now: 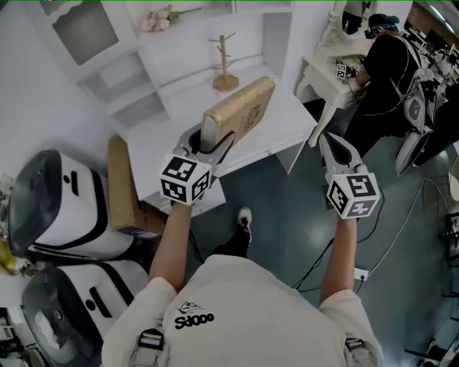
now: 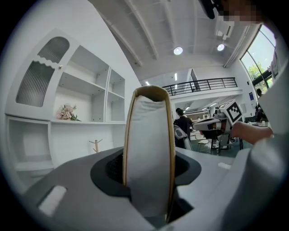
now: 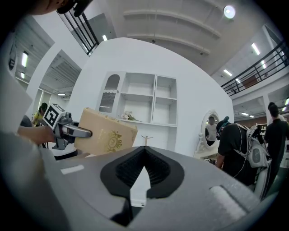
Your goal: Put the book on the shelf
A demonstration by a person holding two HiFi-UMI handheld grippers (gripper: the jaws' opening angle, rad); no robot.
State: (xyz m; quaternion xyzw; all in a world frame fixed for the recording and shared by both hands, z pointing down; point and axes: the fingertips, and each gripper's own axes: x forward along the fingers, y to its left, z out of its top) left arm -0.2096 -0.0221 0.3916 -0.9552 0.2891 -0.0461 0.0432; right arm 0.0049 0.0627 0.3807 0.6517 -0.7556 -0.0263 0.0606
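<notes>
Left gripper (image 1: 213, 140): clenched on book (image 1: 240, 111), one jaw on each cover, lower end of book seated deep between them. From left gripper view: white page edge of book (image 2: 149, 158) facing camera, thin gold cover edge down each side, rounded top end upward.

Book position: in air, above front part of white desk (image 1: 287, 118), tilted up and away from gripper toward the right. Tan cover with gold emblem facing right gripper view (image 3: 106, 137). Not touching shelf (image 1: 136, 86); shelf compartments beyond and left of book.

Right gripper (image 1: 324, 137): jaws together at tips, nothing between them. Same in right gripper view (image 3: 144, 151): pads meeting at the top, only a narrow sliver of background below. Held out over grey floor, right of desk corner, well apart from book.

Shelf from left gripper view (image 2: 90, 90): white, open compartments, arched ribbed door at upper left. Flowers (image 1: 156, 20) on one ledge. Wooden mug tree (image 1: 225, 64) upright on desk, behind book.

Cardboard box (image 1: 123, 186) on edge, left of left forearm, beside desk.

Person in black (image 1: 387, 72) at upper right, bent over another white table. Oval mirror (image 3: 210, 131) near that person in right gripper view.
</notes>
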